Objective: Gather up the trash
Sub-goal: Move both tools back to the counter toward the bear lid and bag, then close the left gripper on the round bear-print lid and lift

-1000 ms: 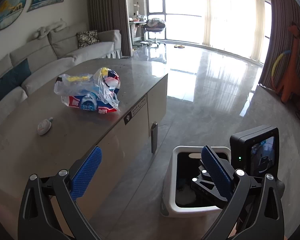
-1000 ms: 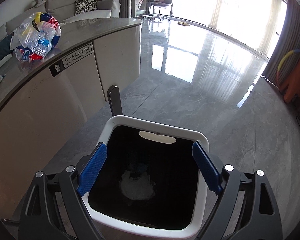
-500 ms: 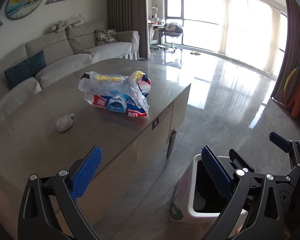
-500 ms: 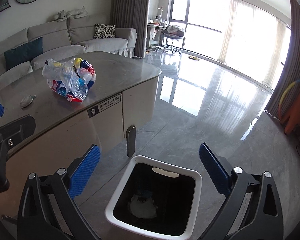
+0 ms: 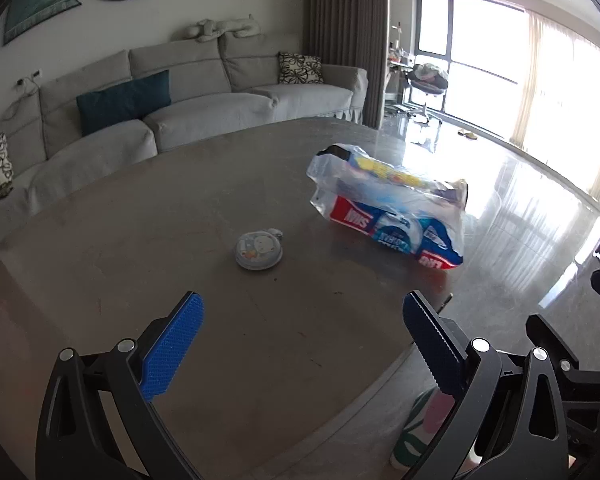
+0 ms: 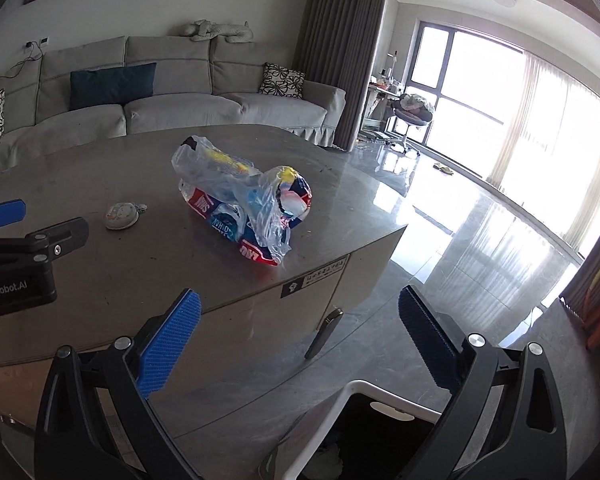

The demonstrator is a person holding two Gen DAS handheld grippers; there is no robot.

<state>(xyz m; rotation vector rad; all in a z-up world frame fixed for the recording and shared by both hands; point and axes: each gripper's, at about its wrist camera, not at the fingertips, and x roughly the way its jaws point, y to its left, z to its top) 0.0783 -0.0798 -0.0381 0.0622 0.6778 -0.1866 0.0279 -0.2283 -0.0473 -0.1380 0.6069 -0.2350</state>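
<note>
While both claws, left and right, hang spread wide and empty, the bag lies near the counter edge, a small lid beside it (apart); bin below right claw.

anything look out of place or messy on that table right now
Two bits of litter sit on the table: a crumpled clear plastic bag of printed wrappers slumped near the edge, and a small round lid-like piece lying apart from it. A few dark crumbs dot the surface. Nothing looks spilled or broken.
</note>
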